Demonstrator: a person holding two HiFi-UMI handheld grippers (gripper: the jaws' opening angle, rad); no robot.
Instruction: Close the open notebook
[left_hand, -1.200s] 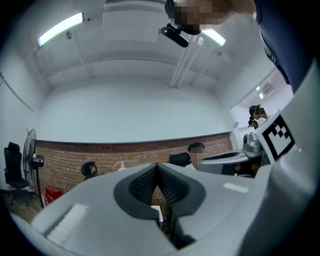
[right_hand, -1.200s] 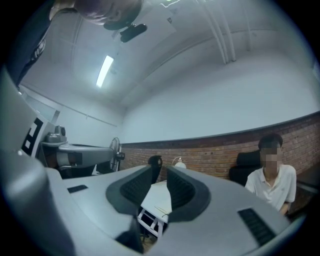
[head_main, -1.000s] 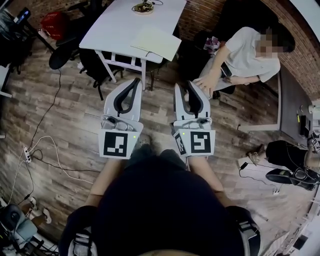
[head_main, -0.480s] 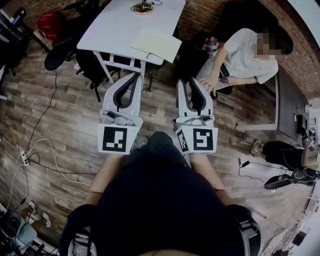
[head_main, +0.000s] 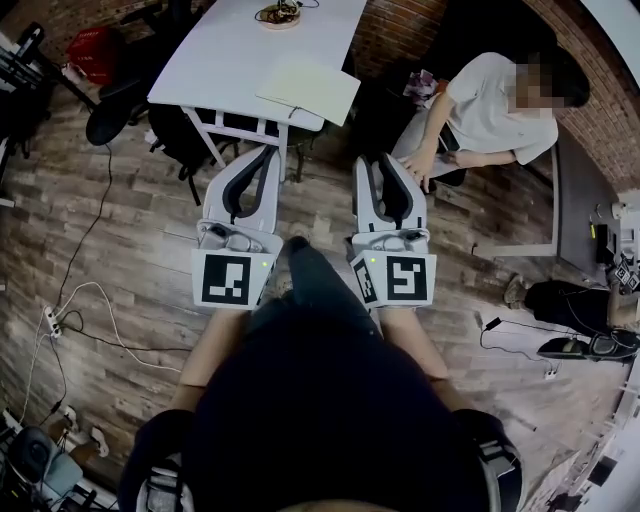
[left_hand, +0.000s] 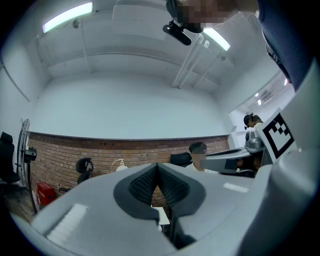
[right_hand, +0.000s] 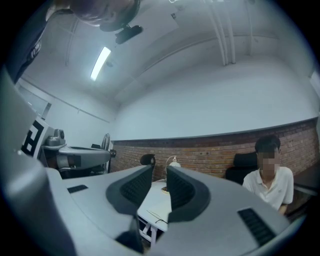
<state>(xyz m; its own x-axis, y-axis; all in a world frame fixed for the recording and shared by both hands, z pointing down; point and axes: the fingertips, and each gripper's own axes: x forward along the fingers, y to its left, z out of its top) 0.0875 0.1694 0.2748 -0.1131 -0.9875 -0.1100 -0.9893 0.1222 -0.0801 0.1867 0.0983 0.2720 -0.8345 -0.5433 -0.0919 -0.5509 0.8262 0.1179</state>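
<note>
The notebook (head_main: 307, 90) lies as a pale yellowish spread on the white table (head_main: 225, 60) at the top of the head view. Both grippers are held out level over the wooden floor, short of the table's near edge. My left gripper (head_main: 270, 151) has its tips touching and nothing between them; the left gripper view shows its pads meeting (left_hand: 157, 165). My right gripper (head_main: 385, 160) stands with a narrow gap between its jaws and holds nothing. Through that gap the right gripper view (right_hand: 160, 171) shows the table (right_hand: 155, 199) ahead.
A person (head_main: 490, 100) sits to the right of the table, one hand near my right gripper. A black office chair (head_main: 112, 112) and red bag (head_main: 95, 50) stand at left. A round object (head_main: 278, 14) lies on the table's far end. Cables and a power strip (head_main: 50, 315) cross the floor.
Both grippers have edged forward toward the table, the left a little more. My leg has swung forward between them. The jaws look the same as before.
</note>
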